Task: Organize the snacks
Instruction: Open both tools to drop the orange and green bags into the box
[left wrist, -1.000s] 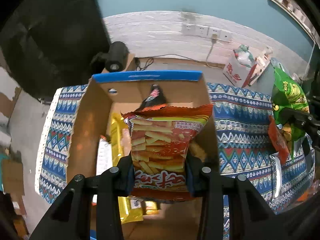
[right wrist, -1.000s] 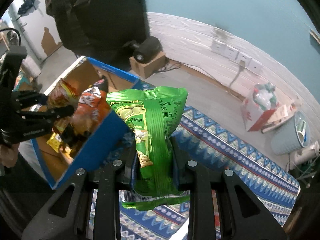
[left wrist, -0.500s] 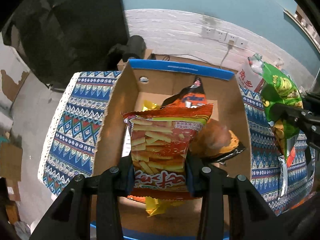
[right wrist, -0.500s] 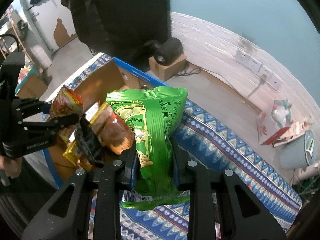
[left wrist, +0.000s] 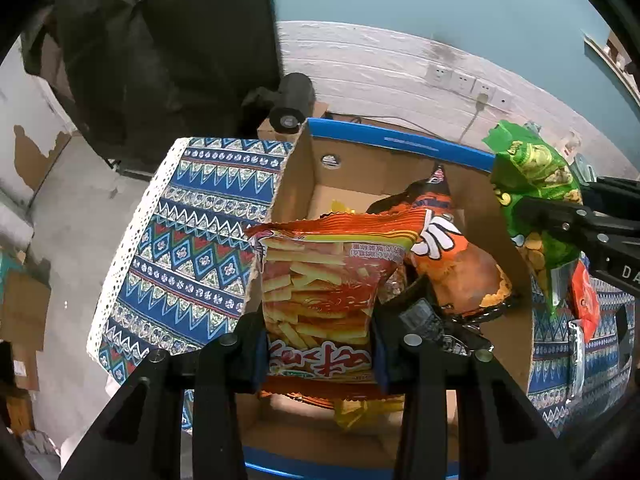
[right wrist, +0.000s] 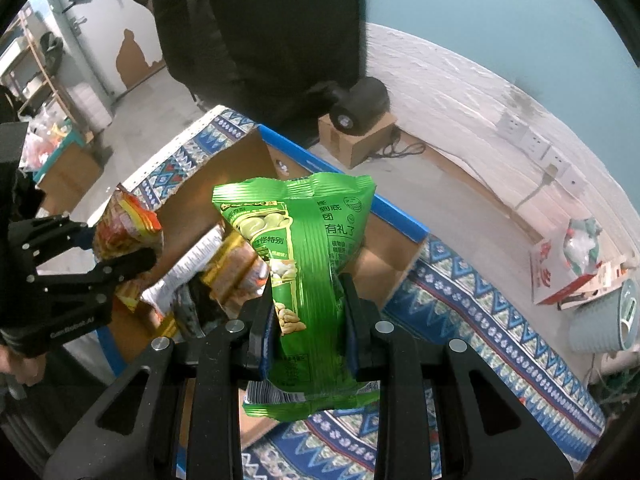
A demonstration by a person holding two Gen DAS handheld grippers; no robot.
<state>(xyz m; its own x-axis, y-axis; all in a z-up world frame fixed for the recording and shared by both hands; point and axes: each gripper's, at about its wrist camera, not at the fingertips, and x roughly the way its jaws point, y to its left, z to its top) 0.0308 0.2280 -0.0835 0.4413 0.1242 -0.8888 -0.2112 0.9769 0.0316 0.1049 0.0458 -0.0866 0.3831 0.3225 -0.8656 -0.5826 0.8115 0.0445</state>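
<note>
My left gripper (left wrist: 320, 344) is shut on a red-orange bag of fries-style chips (left wrist: 324, 280) and holds it upright over the open cardboard box (left wrist: 296, 184) with blue rims. My right gripper (right wrist: 306, 316) is shut on a green bag of beans (right wrist: 304, 248), held upright over the box's right edge (right wrist: 392, 216). The green bag also shows at the right of the left wrist view (left wrist: 536, 184). Inside the box lie an orange snack bag (left wrist: 452, 248), yellow packets (left wrist: 360, 412) and a dark packet (left wrist: 432, 320).
The box stands on a table with a blue patterned cloth (left wrist: 184, 240). A red packet (left wrist: 584, 304) lies on the cloth right of the box. Behind are a black speaker on a small carton (right wrist: 360, 108), a wall with sockets (left wrist: 464, 80) and a pale bin (right wrist: 608, 320).
Both grippers have shifted with their bags. In the left wrist view the box has slid to the right, and the green bag now hangs closer over the box's right side.
</note>
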